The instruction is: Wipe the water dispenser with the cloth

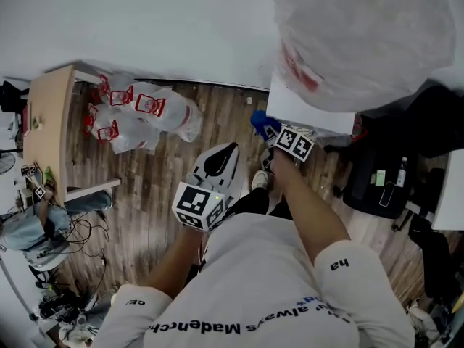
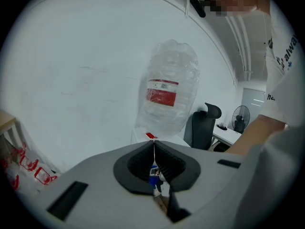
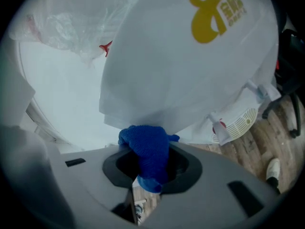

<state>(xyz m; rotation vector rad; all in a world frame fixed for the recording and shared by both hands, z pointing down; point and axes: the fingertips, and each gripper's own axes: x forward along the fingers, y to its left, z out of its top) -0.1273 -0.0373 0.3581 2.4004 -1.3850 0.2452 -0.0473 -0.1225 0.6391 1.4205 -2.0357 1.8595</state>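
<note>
Rt gripper (image 3: 147,162): fingers clamped on the blue cloth (image 3: 147,149), wad sticking out fwd. The water dispenser (image 3: 190,70) lies straight ahead and up from it, its white front filling the rt gripper view. Cloth sits at the front's lower edge, touching or just short, can't tell. Dispenser stands upright, so I'd guess strokes run up/down it. Left gripper (image 2: 154,149): fingers shut together, nothing btwn, held well back from the dispenser, so rt is nearer. Writing: yellow logo (image 3: 217,13) w/ characters, too blurred to read. Bottle (image 2: 171,56) on top has a red label (image 2: 162,92), print too small.
</note>
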